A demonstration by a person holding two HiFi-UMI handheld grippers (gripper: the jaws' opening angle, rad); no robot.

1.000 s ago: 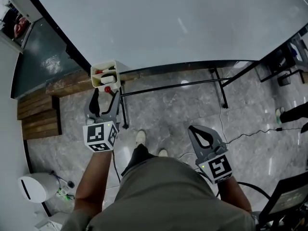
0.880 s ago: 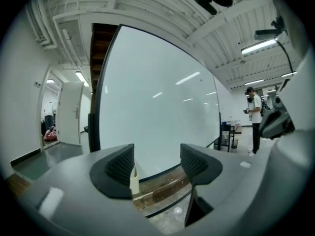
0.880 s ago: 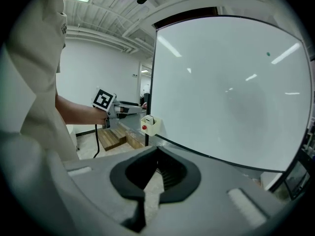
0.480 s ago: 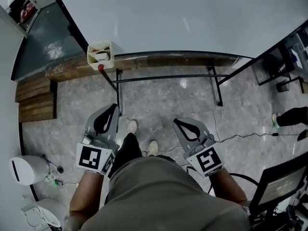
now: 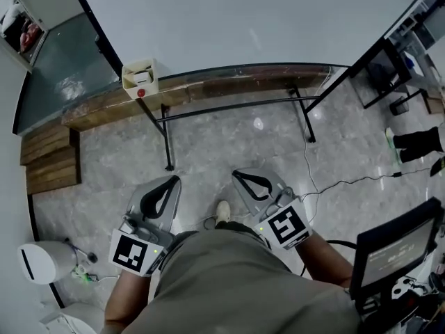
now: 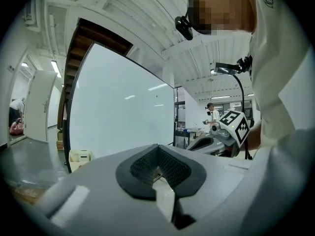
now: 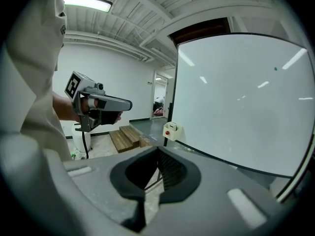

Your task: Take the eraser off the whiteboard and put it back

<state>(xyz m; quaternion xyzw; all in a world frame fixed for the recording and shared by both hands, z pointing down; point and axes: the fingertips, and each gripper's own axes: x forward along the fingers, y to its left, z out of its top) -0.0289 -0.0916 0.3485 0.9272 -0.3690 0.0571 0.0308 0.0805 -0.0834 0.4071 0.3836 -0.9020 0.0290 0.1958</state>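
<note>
Grey marbled floor (image 5: 229, 152) beneath large whiteboard (image 5: 243, 19)

We find the holder box (image 5: 141, 77) at the whiteboard's (image 5: 243, 19) lower left corner, wooden steps (image 5: 49, 162) left of the whiteboard, and the left gripper (image 5: 172, 181) and right gripper (image 5: 238, 175) well before it.

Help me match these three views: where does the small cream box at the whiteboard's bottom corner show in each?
Head view: cream box at upper left, on the board's lower corner.
Left gripper view: cream box at lower left, beside the board's dark edge.
Right gripper view: cream box near centre, left of the board's frame.
Shared landmark: the whiteboard.
</note>
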